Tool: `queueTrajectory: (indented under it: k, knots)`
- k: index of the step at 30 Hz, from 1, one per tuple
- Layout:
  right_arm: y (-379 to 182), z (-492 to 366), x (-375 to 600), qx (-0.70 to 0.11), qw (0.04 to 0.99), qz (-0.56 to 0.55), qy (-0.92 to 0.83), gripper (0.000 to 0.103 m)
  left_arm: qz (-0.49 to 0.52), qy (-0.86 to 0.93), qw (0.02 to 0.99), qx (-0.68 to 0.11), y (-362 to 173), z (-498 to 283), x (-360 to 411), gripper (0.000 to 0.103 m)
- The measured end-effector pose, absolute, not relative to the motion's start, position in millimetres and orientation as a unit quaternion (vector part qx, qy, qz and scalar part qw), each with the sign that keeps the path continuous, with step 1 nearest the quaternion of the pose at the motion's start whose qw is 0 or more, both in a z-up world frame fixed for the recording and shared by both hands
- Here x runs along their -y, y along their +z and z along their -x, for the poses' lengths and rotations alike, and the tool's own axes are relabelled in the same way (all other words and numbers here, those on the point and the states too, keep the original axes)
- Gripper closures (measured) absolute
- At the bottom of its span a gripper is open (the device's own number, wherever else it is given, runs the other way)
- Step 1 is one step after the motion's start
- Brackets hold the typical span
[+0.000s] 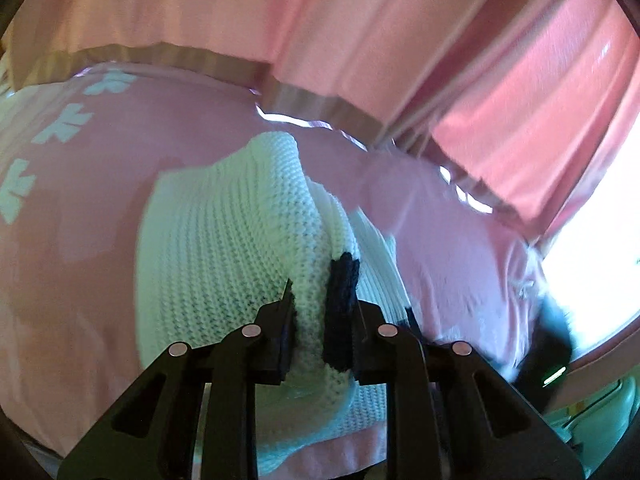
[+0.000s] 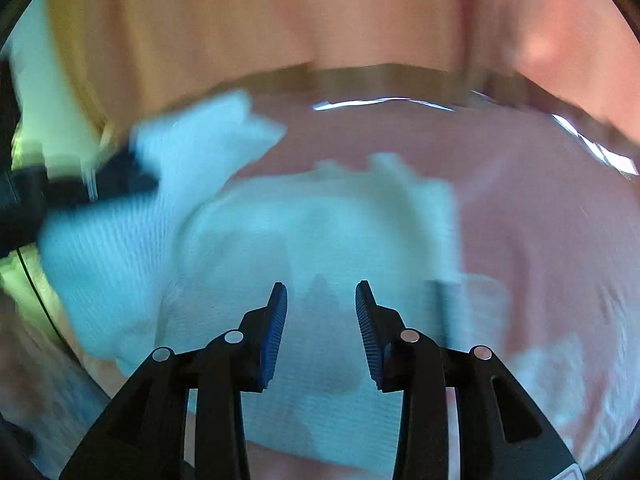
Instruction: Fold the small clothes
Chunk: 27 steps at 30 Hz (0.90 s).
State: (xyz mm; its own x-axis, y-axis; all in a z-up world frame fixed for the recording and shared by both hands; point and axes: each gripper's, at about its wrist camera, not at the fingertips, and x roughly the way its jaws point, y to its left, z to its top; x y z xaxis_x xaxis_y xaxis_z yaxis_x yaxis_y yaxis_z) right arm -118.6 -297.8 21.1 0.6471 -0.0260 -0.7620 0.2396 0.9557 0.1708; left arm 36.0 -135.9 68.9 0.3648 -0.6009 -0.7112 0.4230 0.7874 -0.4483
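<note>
Lying on the pink tablecloth (image 1: 80,208), the white knit sweater (image 1: 224,232) has one part lifted w/ a dark trim patch (image 1: 340,312), pinched tight in the left claw (image 1: 320,320). Rest of the sweater spreads flat directly under & ahead of the right claw (image 2: 320,320), whose jaws stand apart w/ nothing between them. Lifted part sits to the right claw's left, so the fold prob. carries it rightward over the flat body. Pink curtain (image 1: 500,120) hangs behind the tabletop.

Knit garment (image 1: 224,240) lies on bedspread (image 1: 80,280), curtain (image 1: 360,20) behind
</note>
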Motion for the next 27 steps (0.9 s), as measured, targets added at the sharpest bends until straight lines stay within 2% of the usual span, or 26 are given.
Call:
queueTrajectory:
  k: [2,5,7,8,9,11,13,15,16,22,24,25,26,27]
  knots:
    - [26,134,324,-0.403,0.896,-0.164,-0.088,0.066,0.071,-0.313,0.814,-0.484,55,-30,160,0.081]
    - [27,155,353,-0.393,0.893,-0.187,-0.118,0.061,0.039,-0.3,0.804,-0.512,27,-22,190,0.07]
    - [27,164,363,-0.391,0.89,-0.203,-0.116,0.06,0.025,-0.296,0.815,-0.497,22,-6,191,0.066]
    - [29,166,365,-0.389,0.891,-0.207,-0.112,0.058,0.014,-0.302,0.822,-0.482,26,6,187,0.057]
    - [32,168,366,-0.388,0.892,-0.207,-0.107,0.055,0.001,-0.306,0.83,-0.466,33,18,180,0.044]
    - [40,164,364,-0.389,0.894,-0.205,-0.082,0.041,-0.005,-0.304,0.844,-0.443,43,38,163,0.028]
    - [46,154,359,-0.394,0.894,-0.212,-0.041,0.041,-0.012,-0.298,0.859,-0.416,51,57,142,0.024]
    - [49,140,350,-0.404,0.889,-0.217,-0.005,0.035,-0.025,-0.289,0.871,-0.397,52,70,132,0.018]
    - [48,132,347,-0.41,0.885,-0.22,0.01,0.032,-0.028,-0.286,0.874,-0.391,52,73,132,0.018]
    - [15,70,328,-0.473,0.84,-0.259,0.066,0.032,-0.064,-0.306,0.866,-0.39,29,77,163,0.021]
    - [1,56,330,-0.49,0.825,-0.274,0.07,0.032,-0.07,-0.309,0.862,-0.396,22,76,171,0.046]
    - [-10,46,331,-0.504,0.812,-0.287,0.072,0.032,-0.07,-0.312,0.859,-0.401,18,75,174,0.052]
    - [-17,41,332,-0.51,0.804,-0.297,0.075,0.036,-0.069,-0.31,0.858,-0.404,16,74,176,0.063]
    - [-22,38,332,-0.512,0.799,-0.305,0.082,0.046,-0.07,-0.307,0.857,-0.408,14,73,177,0.076]
